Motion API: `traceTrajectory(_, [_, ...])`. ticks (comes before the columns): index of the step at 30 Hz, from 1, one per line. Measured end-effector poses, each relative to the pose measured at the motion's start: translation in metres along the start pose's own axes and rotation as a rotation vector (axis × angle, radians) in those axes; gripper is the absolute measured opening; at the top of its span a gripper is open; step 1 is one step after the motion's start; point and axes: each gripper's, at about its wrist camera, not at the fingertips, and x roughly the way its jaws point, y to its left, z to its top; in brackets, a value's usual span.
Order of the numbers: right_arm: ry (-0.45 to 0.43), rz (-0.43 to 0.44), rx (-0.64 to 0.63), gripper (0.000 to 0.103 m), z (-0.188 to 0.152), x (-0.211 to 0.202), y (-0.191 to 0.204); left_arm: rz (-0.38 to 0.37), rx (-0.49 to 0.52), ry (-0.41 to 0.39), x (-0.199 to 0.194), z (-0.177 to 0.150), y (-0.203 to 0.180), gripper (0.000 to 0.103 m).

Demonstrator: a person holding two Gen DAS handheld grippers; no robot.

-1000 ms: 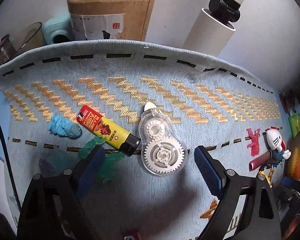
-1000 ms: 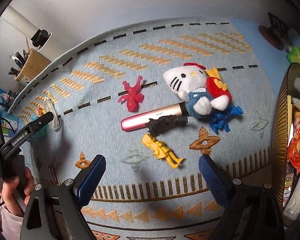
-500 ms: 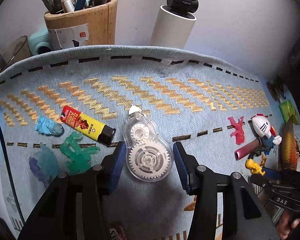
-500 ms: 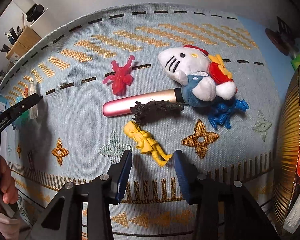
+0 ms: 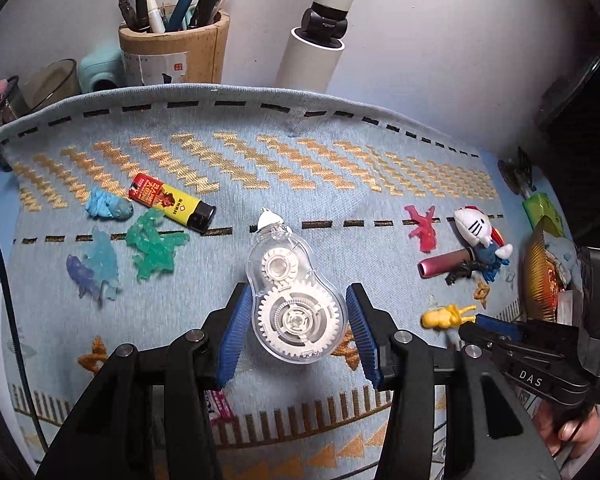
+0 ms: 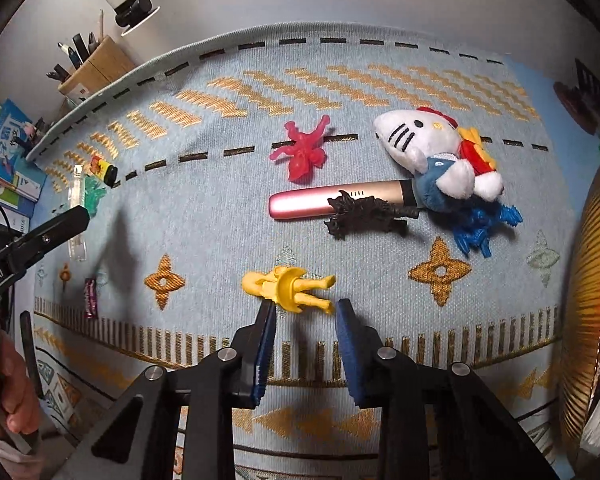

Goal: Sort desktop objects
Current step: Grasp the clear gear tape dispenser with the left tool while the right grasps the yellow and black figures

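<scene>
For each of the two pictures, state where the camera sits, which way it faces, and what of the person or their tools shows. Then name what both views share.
Left wrist: sits behind the left tool, facing the wall and pen holder; the correction tape lies between its fingers; right tool visible.
Right wrist: sits behind the right tool, facing the yellow figure; a hand shows.
Shared: plush cat, pink pen.

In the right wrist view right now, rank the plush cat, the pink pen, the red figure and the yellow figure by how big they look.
Largest to smallest, as they appear:
1. plush cat
2. pink pen
3. yellow figure and red figure: too alike to rank, and the yellow one lies nearer the camera.
</scene>
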Motion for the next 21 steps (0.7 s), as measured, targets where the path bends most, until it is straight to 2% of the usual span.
traceTrajectory(1, [-0.001, 0.02, 0.011, 0.004, -0.002, -0.006, -0.002, -0.003, 0.01, -0.002, 0.001, -0.001, -0.007, 0.046])
traceTrajectory(5, [-0.028, 0.044, 0.038, 0.004, -0.008, -0.027, -0.009, -0.01, 0.063, -0.013, 0.001, -0.005, -0.038, 0.046])
traceTrajectory(9, [-0.014, 0.053, 0.034, 0.005, -0.014, -0.025, -0.018, -0.014, 0.08, -0.005, -0.003, -0.016, -0.054, 0.046])
traceTrajectory(10, [0.002, 0.068, 0.02, 0.011, -0.012, -0.021, -0.017, -0.014, 0.079, -0.001, -0.001, -0.02, -0.058, 0.046])
traceTrajectory(11, [0.025, 0.091, -0.002, 0.022, -0.009, -0.016, -0.015, -0.015, 0.076, 0.004, 0.0, -0.024, -0.06, 0.046])
traceTrajectory(12, [0.046, 0.11, -0.025, 0.025, -0.002, -0.003, -0.01, -0.016, 0.069, 0.01, 0.0, -0.027, -0.06, 0.046])
traceTrajectory(13, [0.051, 0.117, -0.045, 0.026, 0.002, 0.0, -0.008, -0.019, 0.059, 0.015, 0.001, -0.031, -0.061, 0.046])
traceTrajectory(16, [0.031, 0.035, -0.098, 0.026, 0.018, 0.013, 0.0, -0.017, 0.027, 0.015, -0.004, -0.04, -0.061, 0.046])
traceTrajectory(18, [0.007, 0.015, -0.124, 0.027, 0.025, 0.008, -0.002, -0.009, 0.012, -0.002, -0.01, -0.046, -0.059, 0.046])
traceTrajectory(20, [0.003, 0.016, -0.138, 0.037, 0.032, 0.01, -0.005, 0.005, -0.009, -0.015, -0.016, -0.05, -0.056, 0.046])
traceTrajectory(21, [0.012, 0.021, -0.152, 0.037, 0.036, 0.013, -0.006, 0.013, -0.022, -0.018, -0.017, -0.052, -0.054, 0.046])
